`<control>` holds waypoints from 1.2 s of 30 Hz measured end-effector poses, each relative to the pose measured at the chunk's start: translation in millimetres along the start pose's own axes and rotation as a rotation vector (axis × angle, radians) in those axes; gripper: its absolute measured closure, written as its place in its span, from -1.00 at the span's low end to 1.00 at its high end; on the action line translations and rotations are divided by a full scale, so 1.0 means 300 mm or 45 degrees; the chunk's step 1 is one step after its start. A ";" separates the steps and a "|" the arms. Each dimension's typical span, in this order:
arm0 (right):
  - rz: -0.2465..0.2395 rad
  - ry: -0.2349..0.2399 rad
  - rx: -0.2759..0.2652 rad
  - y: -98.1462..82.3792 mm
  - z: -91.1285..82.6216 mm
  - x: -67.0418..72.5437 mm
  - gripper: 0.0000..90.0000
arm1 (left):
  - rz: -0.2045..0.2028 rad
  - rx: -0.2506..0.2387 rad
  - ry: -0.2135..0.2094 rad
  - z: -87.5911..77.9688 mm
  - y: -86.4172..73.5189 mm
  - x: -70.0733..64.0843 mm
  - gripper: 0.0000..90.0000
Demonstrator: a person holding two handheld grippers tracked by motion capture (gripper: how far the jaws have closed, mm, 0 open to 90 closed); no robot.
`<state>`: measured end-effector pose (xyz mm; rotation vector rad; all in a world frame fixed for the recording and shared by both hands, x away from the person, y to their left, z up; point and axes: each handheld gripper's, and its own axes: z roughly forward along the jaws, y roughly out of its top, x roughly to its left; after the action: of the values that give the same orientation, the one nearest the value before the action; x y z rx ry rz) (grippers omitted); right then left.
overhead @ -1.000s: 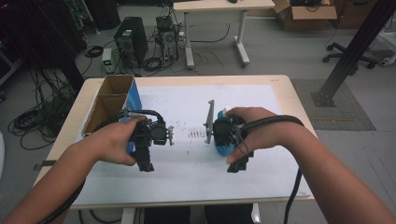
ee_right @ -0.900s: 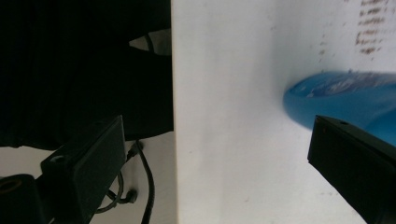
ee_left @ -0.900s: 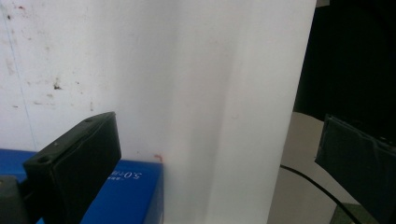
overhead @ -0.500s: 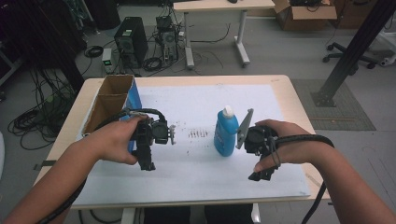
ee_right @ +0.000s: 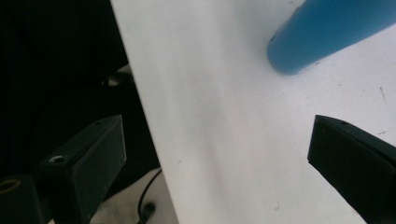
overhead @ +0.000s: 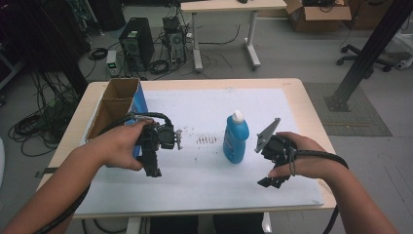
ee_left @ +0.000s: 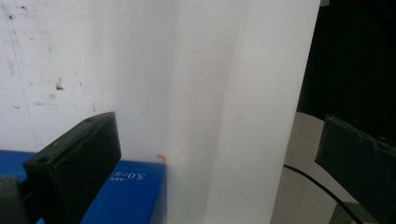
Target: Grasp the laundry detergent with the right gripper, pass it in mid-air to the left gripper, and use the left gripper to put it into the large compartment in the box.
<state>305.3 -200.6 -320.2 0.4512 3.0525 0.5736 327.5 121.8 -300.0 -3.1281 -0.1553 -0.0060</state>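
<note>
I take the blue bottle (overhead: pixel 236 137) as my landmark: it stands upright on the white sheet (overhead: pixel 204 170) that covers the counter (overhead: pixel 311 117), white cap up, near the middle. Well to its left, at the counter's left edge, I see an open cardboard box (overhead: pixel 113 105) with a blue side. Just in front of that box my left hand (overhead: pixel 117 146) holds the left gripper (overhead: pixel 155 165) above the sheet, left of the bottle and well apart from it, jaws pointing down toward the near edge. In the left gripper view its jaws stand wide with nothing between them; beyond them lie the sheet (ee_left: pixel 163 79) and a blue corner of the box (ee_left: pixel 135 191) with small print on it. Between this gripper and the bottle the sheet carries a patch of dark specks (overhead: pixel 207 140). Right of the bottle, near it but not touching, my right hand (overhead: pixel 302 161) holds the right gripper (overhead: pixel 269 182), its grey plate (overhead: pixel 265 135) tilted up toward the bottle. In the right gripper view the jaws are likewise wide and empty, with the sheet's edge (ee_right: pixel 140 116) running between them and the bottle's base (ee_right: pixel 327 32) at the upper right, clear of both jaws. A black cable (overhead: pixel 321 155) trails back over my right wrist.
</note>
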 end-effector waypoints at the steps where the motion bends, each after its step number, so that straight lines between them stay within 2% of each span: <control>1: 0.028 -0.005 -0.035 -0.012 0.012 -0.008 -0.92 | -0.002 0.004 -0.004 0.002 0.000 0.000 -1.00; 5: 0.073 -0.018 -0.083 -0.029 0.036 -0.020 -0.92 | -0.002 0.003 -0.007 0.004 -0.001 0.001 -1.00; 7: 0.114 -0.046 -0.126 -0.039 0.061 -0.028 -0.93 | -0.002 0.005 -0.008 0.005 -0.001 0.000 -1.00; 8: 0.159 -0.066 -0.170 -0.046 0.084 -0.033 -0.92 | 0.000 0.006 -0.009 0.005 -0.001 0.001 -1.00; 10: 0.168 -0.073 -0.191 -0.048 0.092 -0.035 -0.92 | 0.004 0.007 -0.008 0.006 -0.002 0.000 -1.00; 13: 0.208 -0.085 -0.268 -0.055 0.123 -0.041 -0.92 | 0.001 0.009 -0.010 0.007 -0.003 -0.003 -1.00; 14: 0.237 -0.107 -0.303 -0.057 0.137 -0.044 -0.95 | 0.005 0.008 -0.016 0.007 -0.005 -0.003 -0.99; 15: 0.237 -0.107 -0.303 -0.057 0.137 -0.044 -0.95 | 0.005 0.008 -0.016 0.007 -0.005 -0.003 -1.00; 17: 0.282 -0.146 -0.352 -0.057 0.158 -0.048 -0.94 | 0.005 0.006 -0.019 0.008 -0.007 -0.003 -1.00; 20: 0.300 -0.157 -0.381 -0.056 0.167 -0.051 -0.94 | 0.003 0.009 -0.021 0.006 -0.009 -0.002 -1.00; 21: 0.330 -0.186 -0.417 -0.054 0.175 -0.054 -0.94 | 0.002 0.006 -0.021 0.004 -0.010 -0.003 -1.00; 22: 0.330 -0.186 -0.417 -0.054 0.175 -0.054 -0.94 | 0.002 0.006 -0.021 0.004 -0.010 -0.003 -1.00; 27: 0.452 -0.274 -0.539 -0.042 0.204 -0.063 -0.95 | 0.002 0.003 -0.021 0.004 -0.011 -0.004 -1.00; 32: 0.489 -0.296 -0.588 -0.031 0.227 -0.058 -0.95 | 0.005 0.007 -0.022 0.006 -0.012 -0.008 -0.99; 34: 0.521 -0.321 -0.623 -0.019 0.239 -0.053 -0.96 | 0.005 0.009 -0.019 0.003 -0.012 -0.010 -1.00; 36: 0.535 -0.338 -0.629 -0.016 0.243 -0.052 -0.96 | 0.004 0.009 -0.018 0.003 -0.013 -0.011 -1.00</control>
<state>323.0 -183.3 -390.7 1.0449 2.4461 1.1324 323.8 125.5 -300.9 -3.1224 -0.1504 0.0172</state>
